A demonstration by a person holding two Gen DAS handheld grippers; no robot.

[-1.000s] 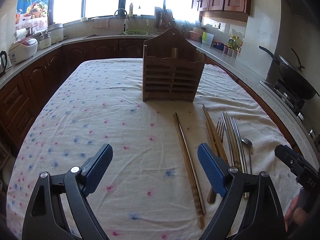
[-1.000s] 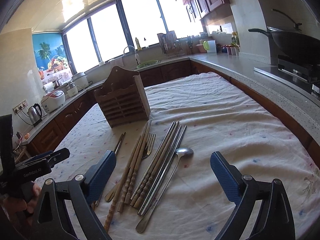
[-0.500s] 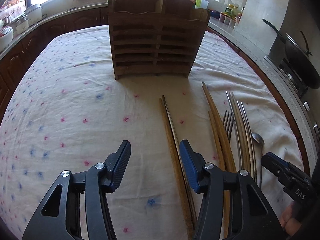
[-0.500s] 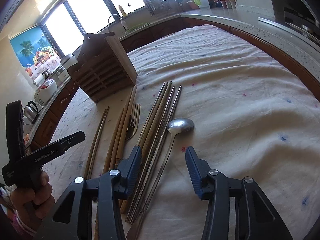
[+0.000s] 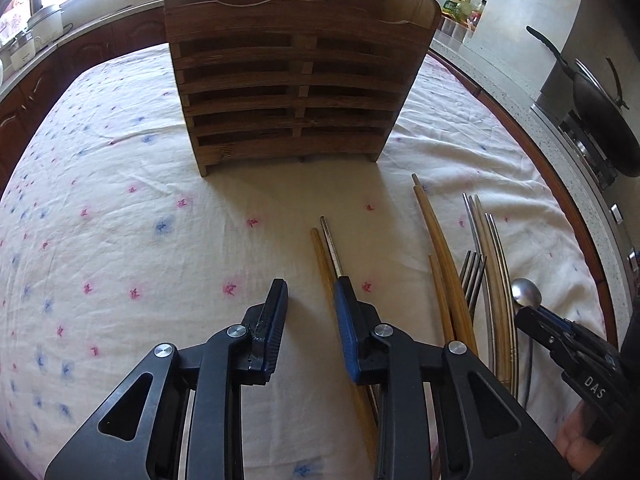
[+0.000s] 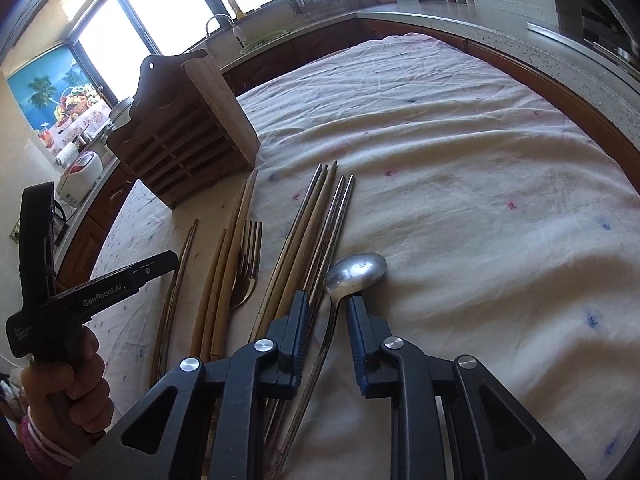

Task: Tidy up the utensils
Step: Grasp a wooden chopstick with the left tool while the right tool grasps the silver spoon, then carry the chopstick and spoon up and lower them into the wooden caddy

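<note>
A wooden slatted utensil holder (image 5: 298, 80) stands on the flowered tablecloth; it also shows in the right wrist view (image 6: 180, 140). Utensils lie in a row before it: a wooden and a metal chopstick (image 5: 326, 248), wooden chopsticks (image 5: 442, 264), a fork (image 6: 248, 256), several metal chopsticks (image 6: 320, 220) and a metal spoon (image 6: 354, 270). My left gripper (image 5: 310, 296) is partly open, low over the cloth, its right finger beside the leftmost chopstick pair. My right gripper (image 6: 328, 306) is partly open, its fingers either side of the spoon's handle just below the bowl.
A countertop (image 6: 500, 28) curves along the table's right side, with a stove and black wok (image 5: 600, 112). Cabinets, a sink and appliances line the far wall. The tablecloth (image 6: 460, 160) spreads wide to the right of the utensils.
Both grippers moved forward and down toward the utensils and narrowed their jaws. The right gripper now straddles the spoon's handle; the left sits by the leftmost chopsticks.
</note>
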